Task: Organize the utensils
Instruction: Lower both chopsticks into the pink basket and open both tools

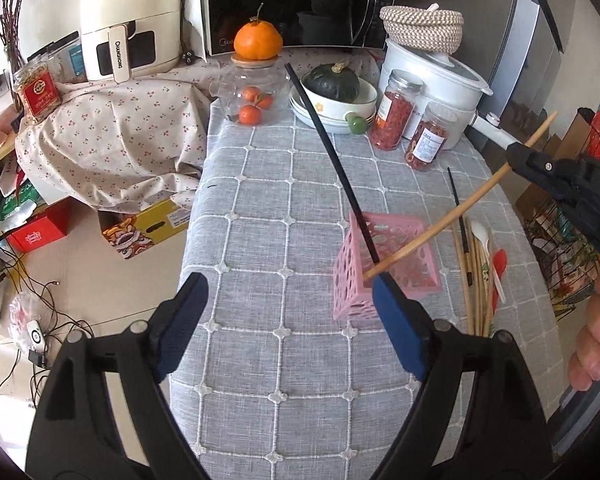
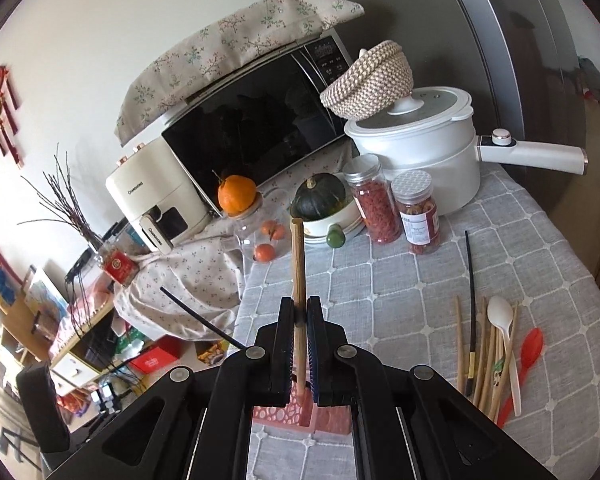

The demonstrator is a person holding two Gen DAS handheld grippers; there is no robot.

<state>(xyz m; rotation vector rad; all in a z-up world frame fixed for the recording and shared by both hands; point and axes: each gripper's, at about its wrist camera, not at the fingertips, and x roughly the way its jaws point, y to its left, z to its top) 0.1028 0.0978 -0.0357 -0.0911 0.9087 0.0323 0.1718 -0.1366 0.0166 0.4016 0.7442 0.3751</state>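
Observation:
A pink perforated basket point(image 1: 396, 264) stands on the grey checked tablecloth; a black chopstick point(image 1: 332, 160) leans out of it. My left gripper point(image 1: 288, 320) is open and empty, just in front of the basket. My right gripper point(image 2: 301, 316) is shut on a wooden chopstick point(image 2: 299, 264), whose lower end reaches into the basket point(image 2: 288, 408). In the left wrist view the right gripper point(image 1: 518, 156) holds that chopstick point(image 1: 460, 212) slanting down into the basket. Loose wooden chopsticks point(image 2: 488, 360), a black chopstick point(image 2: 471, 292), a white spoon point(image 2: 504, 328) and a red spoon point(image 2: 526, 364) lie right of the basket.
At the table's back stand a glass jar with oranges point(image 1: 252, 96), stacked bowls with a green squash point(image 1: 332, 100), two spice jars point(image 1: 396, 112), a white pot point(image 1: 440, 76), a microwave point(image 1: 292, 0) and an air fryer point(image 1: 132, 20). The table's left edge drops to a cluttered floor point(image 1: 80, 280).

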